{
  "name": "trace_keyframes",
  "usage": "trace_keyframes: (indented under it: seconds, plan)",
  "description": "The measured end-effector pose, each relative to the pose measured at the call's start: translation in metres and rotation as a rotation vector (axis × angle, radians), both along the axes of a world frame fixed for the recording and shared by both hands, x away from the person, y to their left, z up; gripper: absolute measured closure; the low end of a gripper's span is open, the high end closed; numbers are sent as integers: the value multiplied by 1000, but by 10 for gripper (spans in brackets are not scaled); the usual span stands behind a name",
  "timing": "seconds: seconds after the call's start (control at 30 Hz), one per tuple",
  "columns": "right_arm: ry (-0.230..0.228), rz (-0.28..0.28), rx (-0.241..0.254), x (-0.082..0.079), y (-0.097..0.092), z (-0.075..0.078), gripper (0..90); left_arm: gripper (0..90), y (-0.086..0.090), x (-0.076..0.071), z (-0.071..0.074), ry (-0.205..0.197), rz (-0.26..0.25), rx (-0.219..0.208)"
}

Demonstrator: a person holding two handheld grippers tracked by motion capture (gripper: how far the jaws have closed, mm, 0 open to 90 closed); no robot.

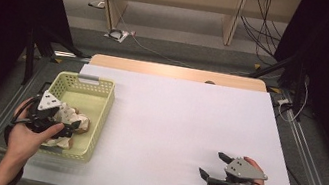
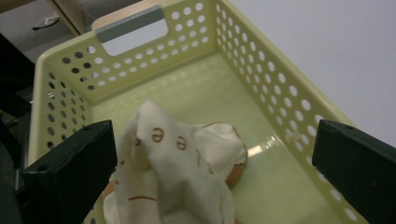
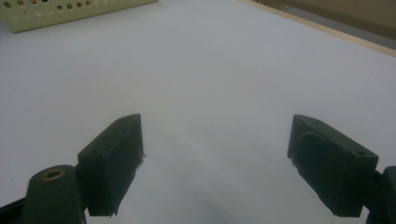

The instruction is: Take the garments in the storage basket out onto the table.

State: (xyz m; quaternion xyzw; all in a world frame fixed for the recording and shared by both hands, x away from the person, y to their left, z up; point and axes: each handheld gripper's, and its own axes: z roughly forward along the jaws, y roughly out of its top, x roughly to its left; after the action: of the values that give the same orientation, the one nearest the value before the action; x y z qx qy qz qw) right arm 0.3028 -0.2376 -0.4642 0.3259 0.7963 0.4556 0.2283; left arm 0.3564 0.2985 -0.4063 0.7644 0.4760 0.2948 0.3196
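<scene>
My left hand-held gripper (image 1: 66,129) hangs over the near end of the pale green basket (image 1: 101,93), its jaws spread wide on either side of the crumpled white cloth (image 2: 173,172) that lies on the basket floor. I hold them apart like this so the cloth sits between them and I can close on its raised fold, which stands up highest and should be the easiest part to pinch. Nothing is gripped yet; in the left gripper view the cloth sits between the two black jaws without being pressed by either. The cloth has small brown printed marks, and something tan or brown peeks out beneath it, perhaps another piece of the same cloth, though I cannot tell for sure.

The basket stands at the left edge of the white tabletop (image 1: 183,121), its grey-handled end farthest from me. My right hand-held gripper (image 1: 211,165) rests well apart, low over the bare tabletop near its right front, jaws also open and empty, kept out of the way and ready to receive or steady the cloth.
</scene>
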Motion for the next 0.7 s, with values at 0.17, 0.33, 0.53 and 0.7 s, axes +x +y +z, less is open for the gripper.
trace_keyframes:
  seconds: [0.17, 0.33, 0.53, 0.7]
  plan:
    - [3, 5, 1, 0, 1, 0, 192, 0, 5, 9, -10, 30, 70, 9]
    - [1, 5, -1, 1, 1, 0, 192, 14, 6, 21, -17, 76, 114, 42]
    - [3, -3, 11, 1, 1, 1, 192, 195, 4, 28, -20, 143, 157, 76]
    - [4, -1, 8, 1, 0, 1, 193, 302, 3, 28, -23, 184, 163, 101]
